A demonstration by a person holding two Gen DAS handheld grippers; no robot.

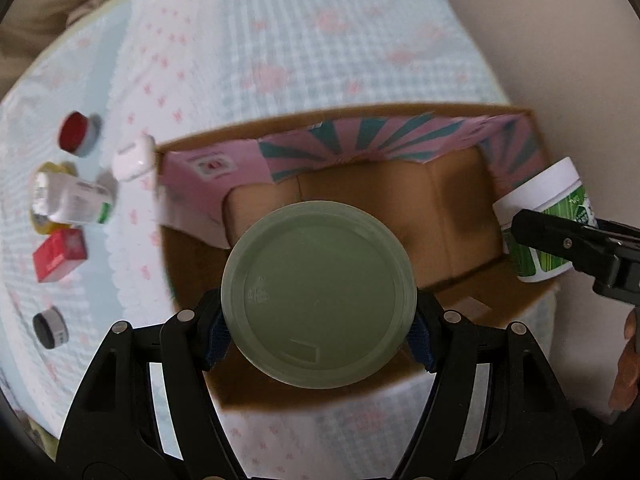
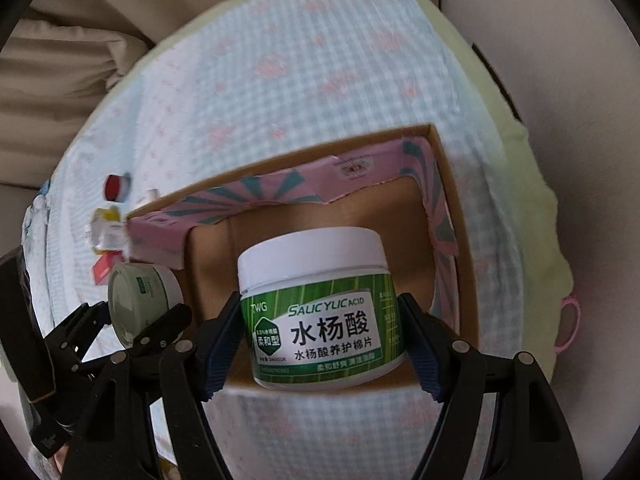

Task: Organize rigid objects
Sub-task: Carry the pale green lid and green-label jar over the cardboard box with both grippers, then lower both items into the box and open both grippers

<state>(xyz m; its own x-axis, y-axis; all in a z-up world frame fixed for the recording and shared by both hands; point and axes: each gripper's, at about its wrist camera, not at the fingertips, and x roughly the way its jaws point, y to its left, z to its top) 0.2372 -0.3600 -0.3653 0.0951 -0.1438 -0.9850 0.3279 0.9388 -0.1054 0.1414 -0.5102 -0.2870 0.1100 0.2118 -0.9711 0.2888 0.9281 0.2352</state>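
Both grippers are hovering over the cardboard box (image 1: 460,216) — left gripper (image 1: 318,338) jaws clamping a sage-green jar (image 1: 318,296), right gripper (image 2: 320,346) jaws clamping a salicylic-acid jar (image 2: 320,312).

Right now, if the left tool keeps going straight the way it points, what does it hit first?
Most likely the brown floor of the cardboard box. The left tool points into it, gripping the pale green jar, which would land first; depth is unclear.

Left tongs (image 1: 318,336) clamp green-lidded jar (image 1: 316,294) over cardboard box (image 1: 460,216); right tongs (image 1: 568,240) grip white-green jar (image 1: 544,220).

Green-lidded jar (image 1: 317,295), salicylic-acid jar (image 2: 320,308): gripped above box (image 2: 452,240).
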